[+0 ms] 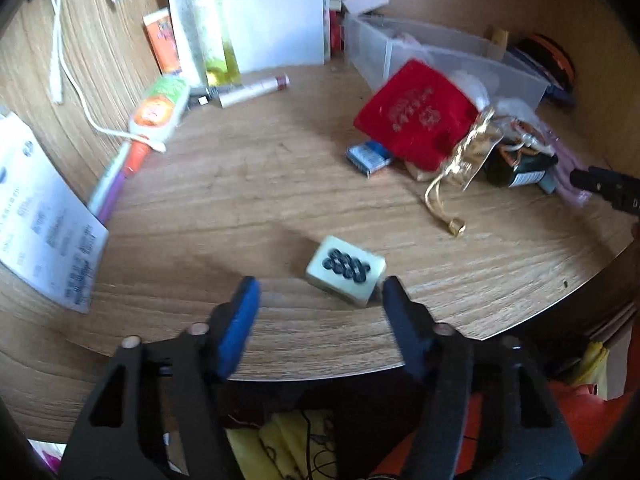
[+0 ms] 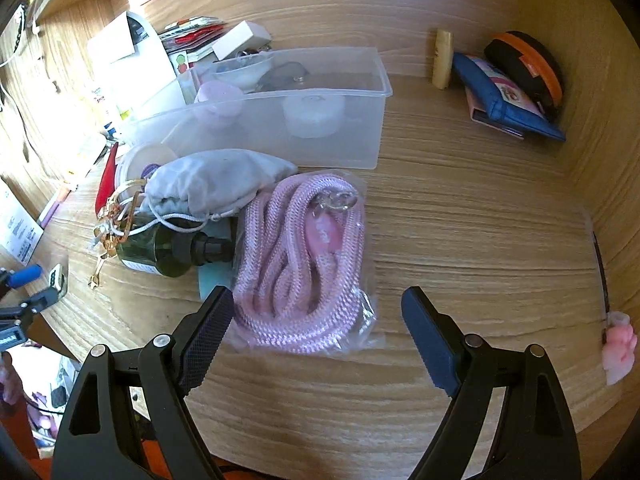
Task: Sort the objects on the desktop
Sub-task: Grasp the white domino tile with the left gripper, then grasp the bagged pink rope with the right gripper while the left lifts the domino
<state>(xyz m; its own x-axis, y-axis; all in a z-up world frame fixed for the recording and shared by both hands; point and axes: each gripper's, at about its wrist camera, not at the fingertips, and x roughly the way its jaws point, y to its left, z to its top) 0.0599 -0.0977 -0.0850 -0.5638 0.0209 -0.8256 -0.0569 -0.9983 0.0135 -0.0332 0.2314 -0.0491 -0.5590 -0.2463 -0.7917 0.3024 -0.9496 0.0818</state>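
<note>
A cream mahjong tile (image 1: 346,270) with dark circles lies on the wooden desk near its front edge. My left gripper (image 1: 320,292) is open; the tile sits just ahead of it, close to the right finger. In the right wrist view, a pink rope in a clear bag (image 2: 304,264) lies on the desk. My right gripper (image 2: 318,304) is open, its jaws on either side of the bag's near end. A clear plastic bin (image 2: 280,120) holding small items stands behind the rope. The left gripper (image 2: 28,292) and tile (image 2: 58,278) show at that view's left edge.
A red pouch (image 1: 416,116), gold chain (image 1: 464,168), dark green bottle (image 2: 168,248), grey drawstring bag (image 2: 216,184) and small blue box (image 1: 368,156) crowd the middle. Tubes, papers and a white cable (image 1: 72,76) lie left. A blue wallet (image 2: 508,108) leans at the back right.
</note>
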